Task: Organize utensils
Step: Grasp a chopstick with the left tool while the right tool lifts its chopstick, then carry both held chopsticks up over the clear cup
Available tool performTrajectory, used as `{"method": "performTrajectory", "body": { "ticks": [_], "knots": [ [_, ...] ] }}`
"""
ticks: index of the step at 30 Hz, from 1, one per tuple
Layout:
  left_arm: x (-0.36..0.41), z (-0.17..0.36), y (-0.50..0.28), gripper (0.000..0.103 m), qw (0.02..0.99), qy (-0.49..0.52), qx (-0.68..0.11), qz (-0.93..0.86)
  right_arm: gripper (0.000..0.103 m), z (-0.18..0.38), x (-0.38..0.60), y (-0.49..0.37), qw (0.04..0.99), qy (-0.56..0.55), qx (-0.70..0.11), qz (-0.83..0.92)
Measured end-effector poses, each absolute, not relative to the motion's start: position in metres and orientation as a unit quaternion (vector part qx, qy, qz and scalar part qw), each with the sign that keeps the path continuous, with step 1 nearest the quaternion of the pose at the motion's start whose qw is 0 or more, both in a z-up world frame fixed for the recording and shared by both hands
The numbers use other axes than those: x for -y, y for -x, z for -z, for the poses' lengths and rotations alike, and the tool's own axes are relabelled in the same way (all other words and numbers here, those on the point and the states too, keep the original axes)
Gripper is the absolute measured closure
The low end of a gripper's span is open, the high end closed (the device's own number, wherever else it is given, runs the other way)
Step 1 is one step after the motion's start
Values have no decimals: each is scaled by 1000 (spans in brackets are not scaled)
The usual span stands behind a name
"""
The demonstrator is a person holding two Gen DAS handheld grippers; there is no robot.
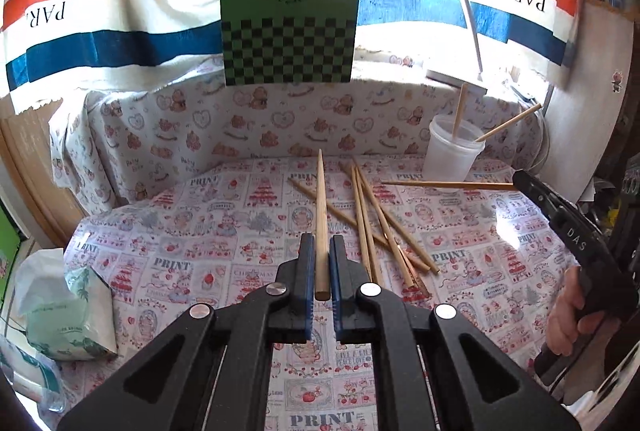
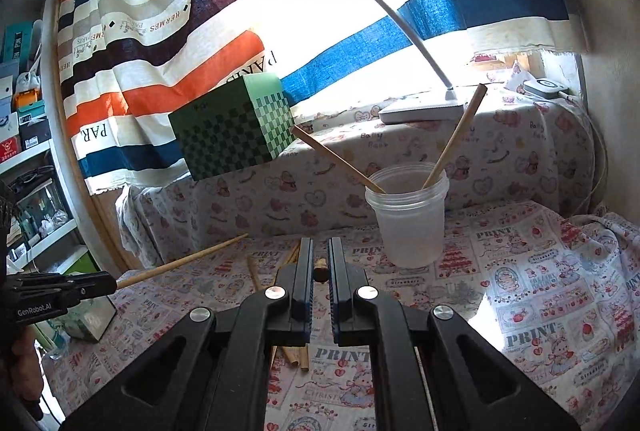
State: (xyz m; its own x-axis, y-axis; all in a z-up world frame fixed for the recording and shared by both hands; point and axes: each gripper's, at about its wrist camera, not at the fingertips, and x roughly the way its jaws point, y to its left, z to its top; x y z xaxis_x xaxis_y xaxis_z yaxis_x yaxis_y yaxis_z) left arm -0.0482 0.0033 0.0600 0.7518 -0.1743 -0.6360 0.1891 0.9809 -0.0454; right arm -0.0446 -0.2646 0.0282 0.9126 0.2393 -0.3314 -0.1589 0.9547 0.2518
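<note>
Your left gripper (image 1: 321,251) pinches a chopstick (image 1: 320,215), the right gripper (image 2: 320,259) another; either tip could topple the cup (image 1: 454,151) at two o'clock.

A pale wooden chopstick (image 1: 321,215) was pinched at its thick end between the left tongs (image 1: 321,251), its thin tip pointing toward twelve o'clock, lifted clear of the desk. A second chopstick (image 1: 448,185) lay nearly level in the right tongs (image 2: 320,255), its tip reaching toward nine o'clock in the left wrist view. A loose heap of chopsticks (image 1: 372,219) lay crossed on the patterned cloth at about one o'clock from the left tongs. Farther toward two o'clock stood an upright translucent plastic cup (image 1: 452,151), and two chopsticks (image 2: 454,139) leaned apart in it against opposite sides of the rim.
</note>
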Motion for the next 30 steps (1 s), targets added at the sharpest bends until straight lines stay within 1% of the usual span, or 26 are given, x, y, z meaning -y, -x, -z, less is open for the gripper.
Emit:
{"method": "performTrajectory", "body": {
  "ticks": [3, 7, 13, 17, 21, 25, 30],
  "knots": [
    [-5, -73, 47, 97, 935, -12, -341, 96, 96, -30, 264, 47, 975, -101, -173, -90],
    [-5, -81, 48, 97, 937, -9, -335, 96, 96, -28, 269, 43, 972, -115, -185, -90],
    [-5, -88, 52, 97, 949, -5, -301, 90, 96, -29, 268, 43, 972, -111, -185, -90],
    [-2, -101, 56, 97, 958, 4, -261, 117, 96, -36, 270, 45, 973, -117, -169, -105],
    [12, -119, 64, 97, 967, -13, -215, 137, 96, -62, 275, 39, 972, -116, -177, -102],
    [25, -135, 63, 97, 964, -4, -206, 165, 96, -106, 287, 49, 977, -110, -153, -102],
    [46, -151, 53, 97, 965, -2, -194, 178, 96, -158, 290, 63, 990, -54, -113, -65]
  ]
}}
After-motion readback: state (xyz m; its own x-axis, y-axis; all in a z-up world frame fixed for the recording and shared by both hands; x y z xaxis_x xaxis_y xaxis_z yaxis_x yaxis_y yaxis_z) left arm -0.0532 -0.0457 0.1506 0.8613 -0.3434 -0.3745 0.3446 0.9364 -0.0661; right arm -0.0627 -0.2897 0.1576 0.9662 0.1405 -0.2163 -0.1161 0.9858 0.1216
